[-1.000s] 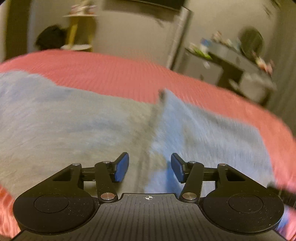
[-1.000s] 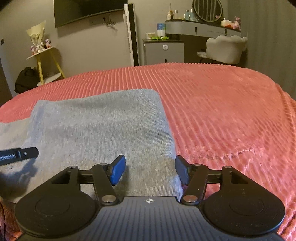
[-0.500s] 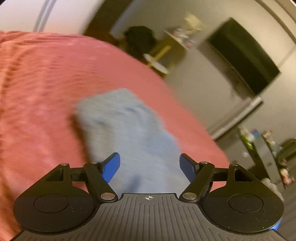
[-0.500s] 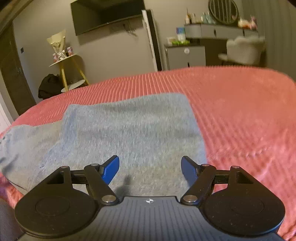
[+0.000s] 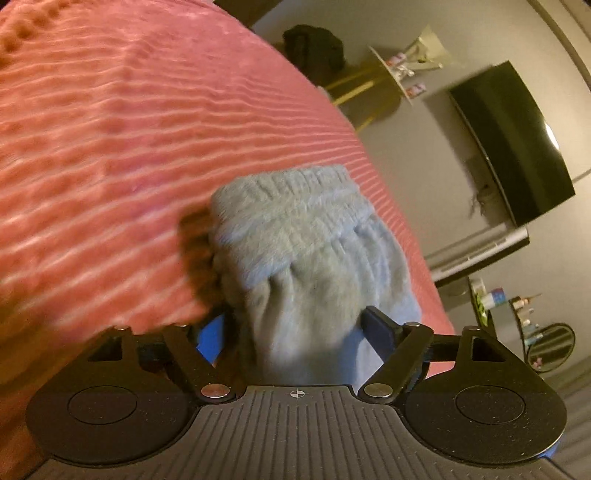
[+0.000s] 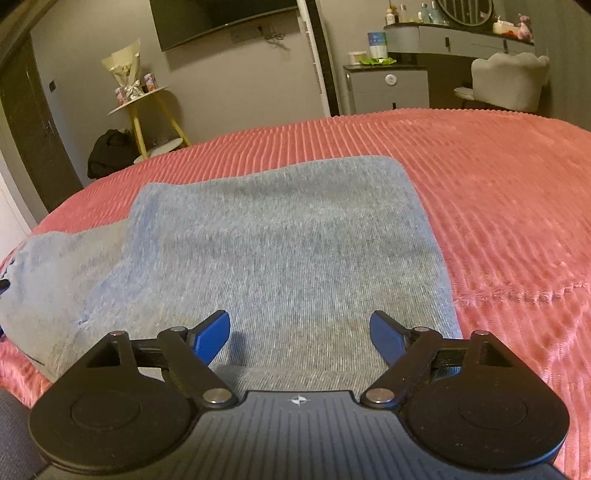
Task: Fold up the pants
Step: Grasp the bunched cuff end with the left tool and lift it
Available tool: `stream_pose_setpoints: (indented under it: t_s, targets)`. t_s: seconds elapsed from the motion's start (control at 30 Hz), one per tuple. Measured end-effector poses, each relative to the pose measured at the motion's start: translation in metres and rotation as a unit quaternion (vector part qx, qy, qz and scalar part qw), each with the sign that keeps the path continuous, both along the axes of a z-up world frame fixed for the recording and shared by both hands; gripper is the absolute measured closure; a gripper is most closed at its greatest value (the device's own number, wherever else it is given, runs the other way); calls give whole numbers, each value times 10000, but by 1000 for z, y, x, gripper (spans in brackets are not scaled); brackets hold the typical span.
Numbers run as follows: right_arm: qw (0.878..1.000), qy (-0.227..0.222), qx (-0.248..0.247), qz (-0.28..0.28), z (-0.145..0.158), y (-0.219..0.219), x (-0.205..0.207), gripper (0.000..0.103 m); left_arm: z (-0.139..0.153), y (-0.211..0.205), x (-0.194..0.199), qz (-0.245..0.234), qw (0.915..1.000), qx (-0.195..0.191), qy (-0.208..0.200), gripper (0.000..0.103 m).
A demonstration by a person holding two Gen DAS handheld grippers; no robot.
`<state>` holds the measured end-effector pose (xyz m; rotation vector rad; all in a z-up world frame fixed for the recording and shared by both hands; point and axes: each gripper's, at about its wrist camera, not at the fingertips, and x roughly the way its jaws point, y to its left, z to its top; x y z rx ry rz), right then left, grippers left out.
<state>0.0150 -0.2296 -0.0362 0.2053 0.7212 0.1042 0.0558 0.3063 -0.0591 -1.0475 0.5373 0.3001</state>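
Note:
Grey knit pants (image 6: pixel 288 236) lie folded flat on a red ribbed bedspread (image 6: pixel 498 192). My right gripper (image 6: pixel 299 332) hovers over their near edge. Its jaws are opening, its blue pads stand wide apart, and nothing is pinched between them. The left wrist view is rolled to one side and shows the pants' ribbed elastic end (image 5: pixel 291 218) lying on the bedspread (image 5: pixel 110 147). My left gripper (image 5: pixel 295 328) straddles the gathered cloth just behind that end. Its jaws are opening too, and the cloth sits loose between the pads.
Beyond the bed's far edge stand a yellow side table with a bouquet (image 6: pixel 144 96), a black bag (image 6: pixel 110 151) on the floor, a wall TV (image 6: pixel 221 18), a grey cabinet (image 6: pixel 388 88) and a pale chair (image 6: pixel 506 81). Bare bedspread stretches to the right of the pants.
My left gripper has swept along the pants to their ribbed end and rolled over. Both grippers' jaws have widened. The right gripper has hardly shifted, only tipping its view slightly.

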Motion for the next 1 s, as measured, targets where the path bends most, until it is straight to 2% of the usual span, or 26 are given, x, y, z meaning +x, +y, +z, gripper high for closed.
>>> stream_pose_setpoints:
  t_s: [0.07,0.1,0.13,0.17,0.23,0.3,0.37,0.47,0.5,0.53,0.6,0.67,0.7,0.77,0.8,0.87,0.93,1.0]
  targets:
    - [10000,13,-22,-1,0,0,0,19,-3,3,6,69,9999,-135,-8,15]
    - [10000,10,-41,4,-1,1,0,19,-2,4,4,105,9998,-172,-1,20]
    - [10000,10,-55,6,-1,1,1,19,-1,7,1,124,9998,-164,47,41]
    - [10000,10,-64,3,-1,1,1,19,0,8,0,148,9998,-70,148,52]
    - [10000,10,-64,0,-2,1,2,19,7,4,-9,29,9996,262,47,67]
    - [10000,6,-59,-4,-1,0,2,19,23,-9,-19,-184,9958,828,-342,72]
    - [10000,5,-59,-6,-1,1,1,19,42,-24,-30,-363,9866,1442,-667,72]
    - [10000,9,-78,2,-2,1,2,19,51,-33,-37,-233,9797,1822,-800,67]
    - [10000,9,-84,4,-2,1,2,19,50,-34,-34,-193,9796,1864,-718,61]
    - [10000,9,-89,-3,-2,1,2,19,46,-33,-29,-157,9814,1833,-556,58]
    - [10000,8,-92,-6,-2,1,2,19,39,-30,-20,-89,9874,1525,-411,33]
    - [10000,8,-85,-10,-2,0,2,19,27,-25,-15,28,9941,1022,-364,17]
    - [10000,8,-78,-12,-2,0,2,19,20,-22,-13,96,9962,819,-263,17]
    - [10000,13,-73,-15,-2,0,2,19,0,-12,-5,226,9992,340,-13,18]
    - [10000,13,-82,-9,-2,0,2,19,-5,-9,-7,339,9990,253,-140,21]
    - [10000,12,-93,-8,-2,0,2,19,-3,-4,-6,527,9984,99,-149,37]
    - [10000,2,-68,-13,-1,-1,1,19,3,-4,-6,496,9984,250,-76,54]
    - [10000,-21,-22,-30,0,-3,1,19,21,-14,-4,254,9959,856,-118,62]
